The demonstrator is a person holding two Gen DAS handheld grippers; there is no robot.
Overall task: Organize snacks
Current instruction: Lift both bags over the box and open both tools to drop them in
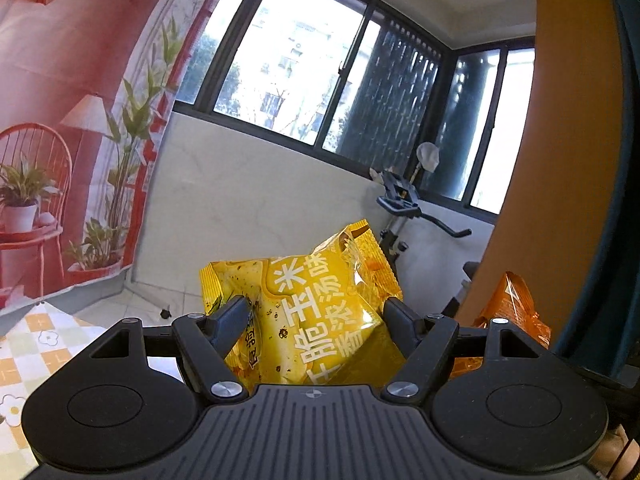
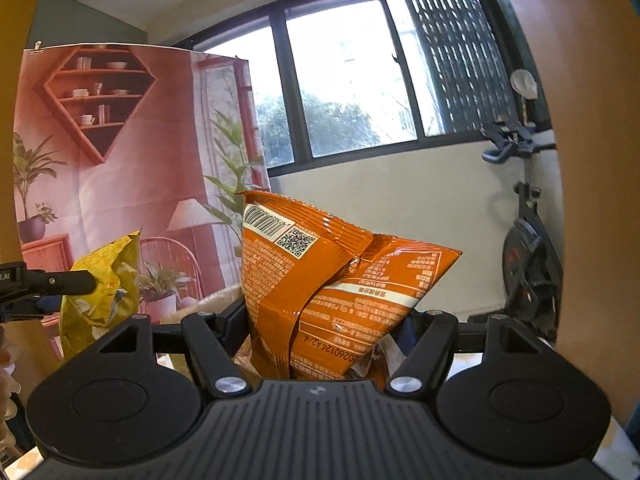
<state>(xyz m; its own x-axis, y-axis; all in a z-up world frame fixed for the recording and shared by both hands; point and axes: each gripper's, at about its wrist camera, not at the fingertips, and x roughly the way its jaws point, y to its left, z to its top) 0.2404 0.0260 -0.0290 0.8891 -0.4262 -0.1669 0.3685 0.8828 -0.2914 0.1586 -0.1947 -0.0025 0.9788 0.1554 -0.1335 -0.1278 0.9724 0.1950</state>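
L gripper (image 1: 316, 316) is clenched on the yellow snack bag (image 1: 316, 304), fingers pressed into both sides, bag held up in the air w/ the white wall (image 1: 248, 200) and window (image 1: 304, 76) behind it. R gripper (image 2: 324, 320) is clamped on the orange snack bag (image 2: 328, 292), barcode side facing the cam, also lifted, pink backdrop (image 2: 120, 160) and exercise bike (image 2: 528, 252) behind. In the right wrist view the yellow bag sits just left of the orange one, apart from it; checked worktop cloth (image 1: 44, 344) shows low at the left edge.
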